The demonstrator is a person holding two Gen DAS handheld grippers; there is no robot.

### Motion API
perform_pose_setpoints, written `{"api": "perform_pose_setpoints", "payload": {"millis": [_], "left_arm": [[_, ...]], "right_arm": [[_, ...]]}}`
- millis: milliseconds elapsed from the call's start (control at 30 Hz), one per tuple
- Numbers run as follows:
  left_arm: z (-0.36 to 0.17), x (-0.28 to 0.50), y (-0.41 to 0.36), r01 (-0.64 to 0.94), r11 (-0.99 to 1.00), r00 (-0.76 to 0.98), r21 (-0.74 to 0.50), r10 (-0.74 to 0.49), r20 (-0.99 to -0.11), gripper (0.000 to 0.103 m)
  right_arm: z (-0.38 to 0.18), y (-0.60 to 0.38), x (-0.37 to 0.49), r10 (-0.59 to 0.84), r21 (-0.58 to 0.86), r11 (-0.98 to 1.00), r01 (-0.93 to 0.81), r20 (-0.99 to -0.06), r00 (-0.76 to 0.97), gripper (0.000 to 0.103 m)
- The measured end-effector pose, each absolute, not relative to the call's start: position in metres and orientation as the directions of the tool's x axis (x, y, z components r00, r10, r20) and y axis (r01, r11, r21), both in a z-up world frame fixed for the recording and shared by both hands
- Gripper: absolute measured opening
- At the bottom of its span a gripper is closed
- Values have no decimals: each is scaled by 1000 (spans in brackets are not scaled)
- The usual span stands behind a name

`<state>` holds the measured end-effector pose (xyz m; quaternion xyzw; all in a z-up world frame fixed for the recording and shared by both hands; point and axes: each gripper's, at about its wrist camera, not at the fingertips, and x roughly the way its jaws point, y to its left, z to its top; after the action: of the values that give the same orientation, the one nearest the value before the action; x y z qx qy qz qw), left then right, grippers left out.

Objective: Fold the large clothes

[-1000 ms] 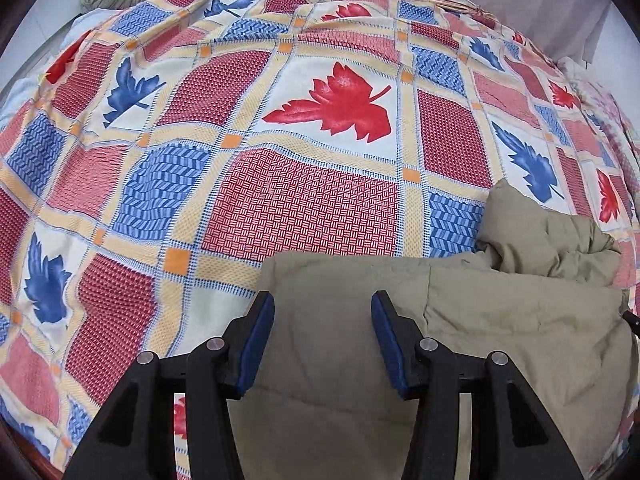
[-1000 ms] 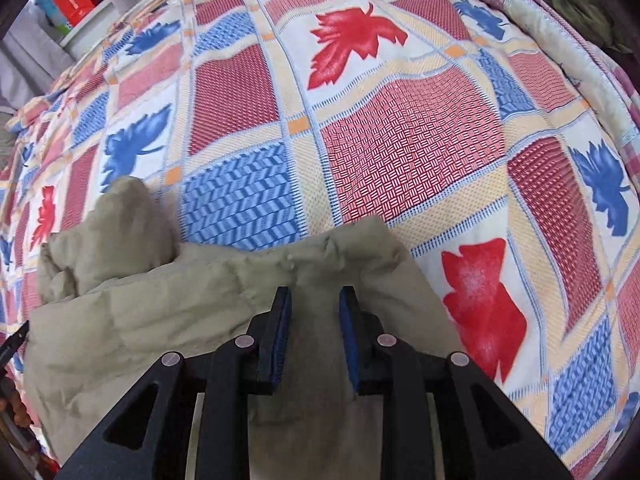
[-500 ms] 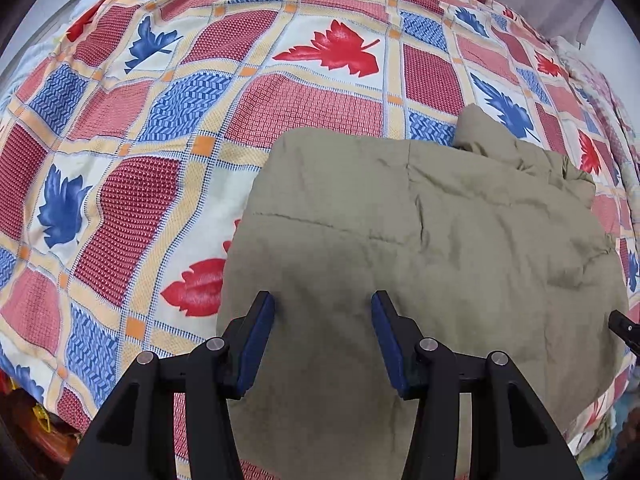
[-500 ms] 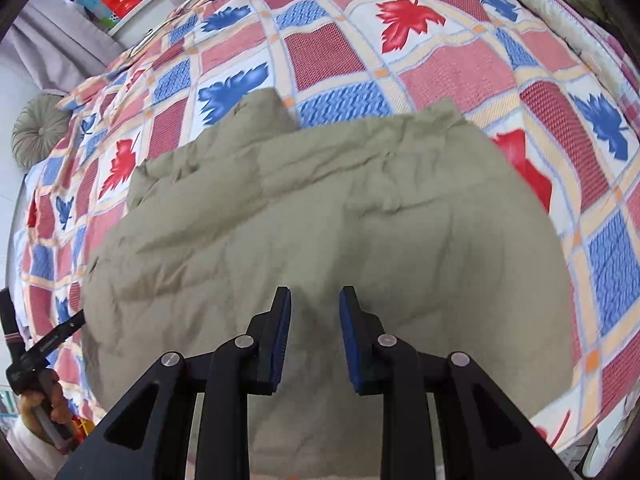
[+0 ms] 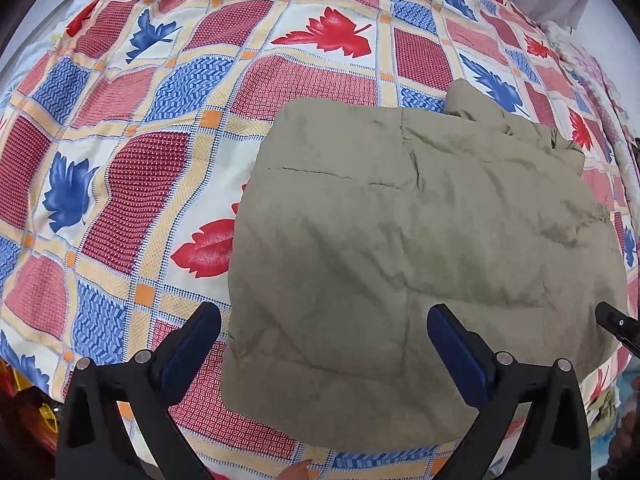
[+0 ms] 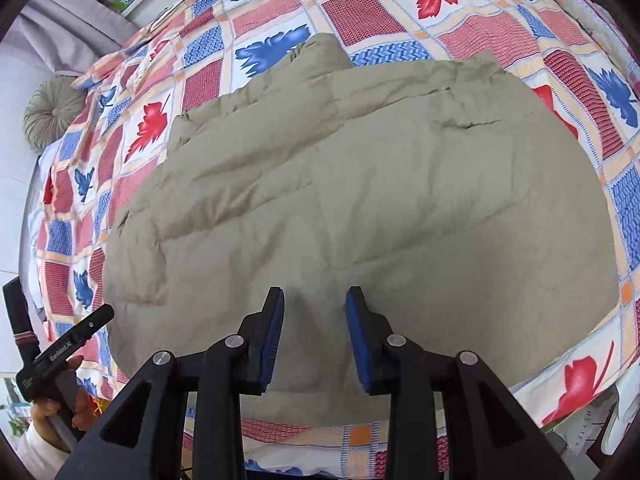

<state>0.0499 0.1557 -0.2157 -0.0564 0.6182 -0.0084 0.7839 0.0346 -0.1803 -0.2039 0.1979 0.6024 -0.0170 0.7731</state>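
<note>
Khaki padded jacket (image 5: 420, 248) lies folded into a broad, puffy block on the patchwork bedspread (image 5: 132, 128), close to the near edge of the bed. Below the left gripper (image 5: 324, 320) it fills the space between and beyond the fingers; the blue-padded jaws stand wide apart with nothing between them, raised clear of the cloth, the left finger over the bedspread just beside the jacket's left edge. Right gripper (image 6: 315, 300) hovers above the jacket's near portion, its jaws parted by a moderate gap and holding nothing. In the right wrist view the person's left hand (image 6: 60, 400) grips the other tool's handle at the lower left. Both tools point away from the person, tilted down at the bed. Long axis of the jacket runs left to right across both views, with a bunched, rounded lump (image 6: 320, 54) at its far edge, toward the middle of the bed
</note>
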Motion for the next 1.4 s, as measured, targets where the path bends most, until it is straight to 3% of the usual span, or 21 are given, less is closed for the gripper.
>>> {"api": "perform_pose_setpoints", "payload": {"millis": [100,267,433,567,767,967,1200,1233,1267,1300,1333,1400], "left_arm": [[-217,50,159,-51,993,234,-103,-89,-968,103],[-220,51,168,-45,996,232,-83,-70,-970,103],[-231,53,193,-61,994,227,-95,-79,-971,103],[-249,58,226,-78,956,185,-282,-264,-947,103],[-288,69,248,-80,783,72,-617,-613,-787,103],[-304,100,215,-44,656,19,-753,-753,-657,103],[-319,121,172,14,688,-80,-725,-722,-687,103],[-317,123,169,25,698,-85,-716,-712,-697,90],[-316,123,169,37,710,-90,-703,-698,-710,69],[-314,123,171,32,700,-93,-713,-709,-699,59],[-311,122,174,13,682,-86,-731,-727,-681,42],[-301,119,178,15,676,-63,-737,-735,-675,32]], "right_arm": [[-205,-171,35,214,286,922,263,-939,268,41],[-206,-153,39,238,301,922,243,-936,258,60],[-209,-135,40,251,306,928,214,-936,247,65],[-215,-129,38,252,301,930,208,-939,233,65],[-222,-128,35,248,294,931,216,-944,216,65],[-228,-126,35,241,283,937,207,-949,203,65],[-232,-121,36,231,268,942,203,-954,190,65],[-231,-120,37,233,269,942,200,-954,186,65],[-230,-119,37,237,272,942,197,-954,184,65],[-226,-119,37,240,276,942,192,-952,190,65],[-221,-119,37,240,279,942,186,-949,206,65],[-208,-122,38,228,276,947,166,-938,261,65]]}}
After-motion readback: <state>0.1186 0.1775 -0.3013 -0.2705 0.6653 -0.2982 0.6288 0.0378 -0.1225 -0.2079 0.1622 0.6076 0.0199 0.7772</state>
